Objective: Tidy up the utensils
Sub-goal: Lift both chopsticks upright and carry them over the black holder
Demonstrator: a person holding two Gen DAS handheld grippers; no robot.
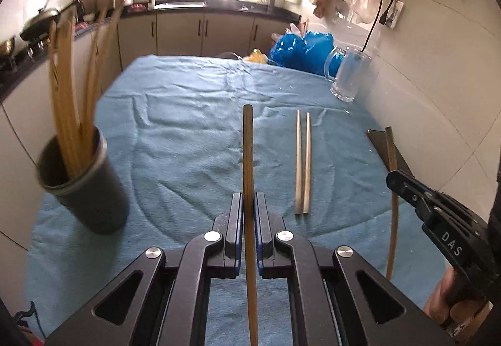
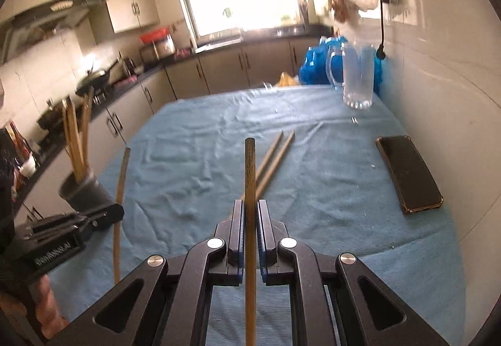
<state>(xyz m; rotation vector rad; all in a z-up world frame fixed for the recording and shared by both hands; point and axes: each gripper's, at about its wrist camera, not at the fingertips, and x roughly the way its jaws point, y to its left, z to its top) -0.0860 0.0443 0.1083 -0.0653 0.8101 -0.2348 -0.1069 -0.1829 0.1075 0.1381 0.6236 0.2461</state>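
Kitchen table under a wrinkled blue cloth [image 1: 188, 114], seen along both grippers.

We see each gripper, left [image 1: 249, 205] and right [image 2: 250, 214], clamped on one wooden chopstick [image 1: 248, 152] [image 2: 250, 177]; two paler chopsticks [image 1: 303, 164] lie paired beyond; a dark round cup [image 1: 87, 189] holds several more. "DAS" marks the right gripper.

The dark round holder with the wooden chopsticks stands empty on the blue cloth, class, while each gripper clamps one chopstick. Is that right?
Not quite: the dark round holder is not empty. The left wrist view shows several wooden chopsticks standing in it. The rest holds: the left gripper and the right gripper each clamp one.
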